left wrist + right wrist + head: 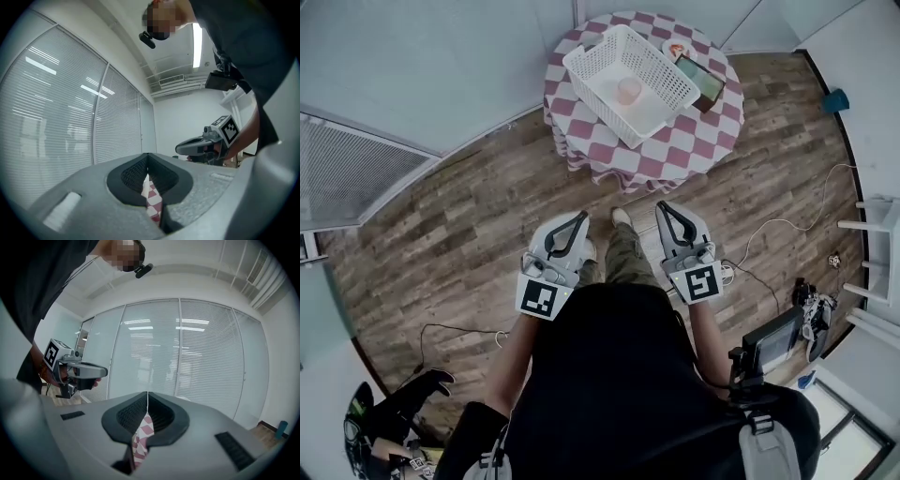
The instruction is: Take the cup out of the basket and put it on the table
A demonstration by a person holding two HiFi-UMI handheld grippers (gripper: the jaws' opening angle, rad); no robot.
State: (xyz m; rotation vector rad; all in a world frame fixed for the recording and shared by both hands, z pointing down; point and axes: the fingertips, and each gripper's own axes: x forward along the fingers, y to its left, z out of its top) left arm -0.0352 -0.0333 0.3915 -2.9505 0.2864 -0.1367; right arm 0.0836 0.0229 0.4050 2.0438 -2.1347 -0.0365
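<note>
Our grey left gripper (581,217) and grey right gripper (662,207) are both closed and empty, well apart from the pale pink translucent cup (629,90) inside the white plastic mesh basket (581,58).

Wood floor (469,225), glass walls w/ blinds (206,357)

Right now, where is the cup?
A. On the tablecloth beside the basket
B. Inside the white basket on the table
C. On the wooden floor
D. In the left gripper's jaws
B: the head view shows the cup sitting inside the white basket on the checkered table, while the left gripper and right gripper are both shut, empty and short of the table.
</note>
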